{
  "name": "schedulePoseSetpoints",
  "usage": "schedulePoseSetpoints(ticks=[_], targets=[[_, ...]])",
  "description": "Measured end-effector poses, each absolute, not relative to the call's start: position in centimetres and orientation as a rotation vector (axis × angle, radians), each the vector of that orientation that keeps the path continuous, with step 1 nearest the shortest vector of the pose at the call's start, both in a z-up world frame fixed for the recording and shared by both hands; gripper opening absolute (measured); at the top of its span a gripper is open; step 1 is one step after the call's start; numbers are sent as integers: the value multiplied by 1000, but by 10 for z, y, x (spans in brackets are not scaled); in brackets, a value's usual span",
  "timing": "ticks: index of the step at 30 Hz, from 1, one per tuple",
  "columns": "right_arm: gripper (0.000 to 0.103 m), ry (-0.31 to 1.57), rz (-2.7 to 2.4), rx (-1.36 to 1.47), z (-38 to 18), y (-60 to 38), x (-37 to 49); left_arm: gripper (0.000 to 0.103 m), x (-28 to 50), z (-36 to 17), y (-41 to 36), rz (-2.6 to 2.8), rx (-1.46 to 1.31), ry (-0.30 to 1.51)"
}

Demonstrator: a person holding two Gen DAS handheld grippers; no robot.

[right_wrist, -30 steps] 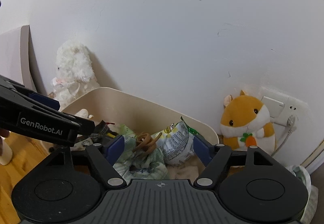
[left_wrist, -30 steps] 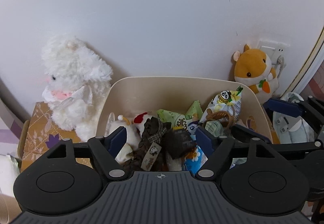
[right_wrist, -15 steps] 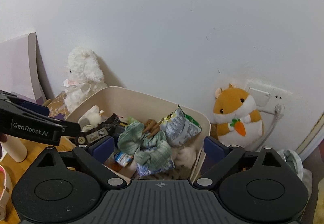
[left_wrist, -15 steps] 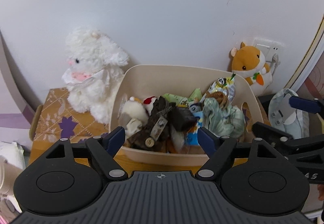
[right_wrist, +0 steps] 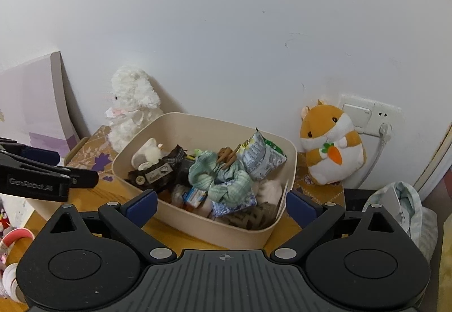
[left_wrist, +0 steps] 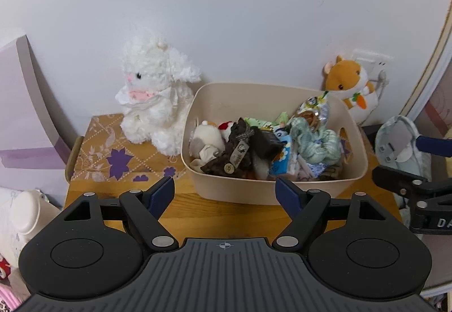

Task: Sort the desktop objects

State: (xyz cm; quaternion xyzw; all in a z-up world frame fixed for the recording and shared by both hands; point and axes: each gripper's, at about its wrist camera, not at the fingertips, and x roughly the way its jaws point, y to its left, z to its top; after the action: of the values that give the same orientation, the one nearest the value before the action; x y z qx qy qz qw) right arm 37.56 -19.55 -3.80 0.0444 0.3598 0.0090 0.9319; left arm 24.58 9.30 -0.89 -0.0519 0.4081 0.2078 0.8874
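- The left claw (left_wrist: pixel 224 194) is spread wide with nothing between its blue tips, and it sits on the near side of the beige bin (left_wrist: pixel 262 193), just short of the near wall.
- The right claw (right_wrist: pixel 221 203) is also spread wide and holds nothing; its tips straddle the bin's near right corner.
- The bin lies straight ahead of both claws. Its long side runs left to right in the left view, and in the right view it is turned so one corner points at the camera.
- I judge the right claw the nearer one to the bin's contents (its tips sit to either side of the near wall, while the left one sits back over the wooden desk (left_wrist: pixel 197 216)).
- Inside the bin: a green cloth (right_wrist: pixel 223 178) with a brown hair clip (right_wrist: pixel 226 154) on top, a snack packet (right_wrist: pixel 260 159) leaning at the far right, a dark brown pouch (left_wrist: pixel 237 151) in the middle, and a small white toy (left_wrist: pixel 204 139) at the left.
- Outside it, a white plush lamb (left_wrist: pixel 154 94) sits on a patterned box (left_wrist: pixel 113 154) to the left, touching the bin's left wall, and an orange hamster plush (right_wrist: pixel 332 139) stands to the right, against the wall.
- The bin looks full, so sorting seems mostly done (the loose things at the desk's left edge are too cut off to name).
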Motion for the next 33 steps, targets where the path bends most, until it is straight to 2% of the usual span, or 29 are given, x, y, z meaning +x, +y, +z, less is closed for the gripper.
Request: schedulePoseSetpoints(ticks=[6, 33], targets=[[101, 745, 25, 125, -32, -197, 351, 80, 220, 3, 79, 432, -67, 822], [103, 747, 64, 108, 8, -183, 234, 80, 100, 24, 25, 374, -35, 913]])
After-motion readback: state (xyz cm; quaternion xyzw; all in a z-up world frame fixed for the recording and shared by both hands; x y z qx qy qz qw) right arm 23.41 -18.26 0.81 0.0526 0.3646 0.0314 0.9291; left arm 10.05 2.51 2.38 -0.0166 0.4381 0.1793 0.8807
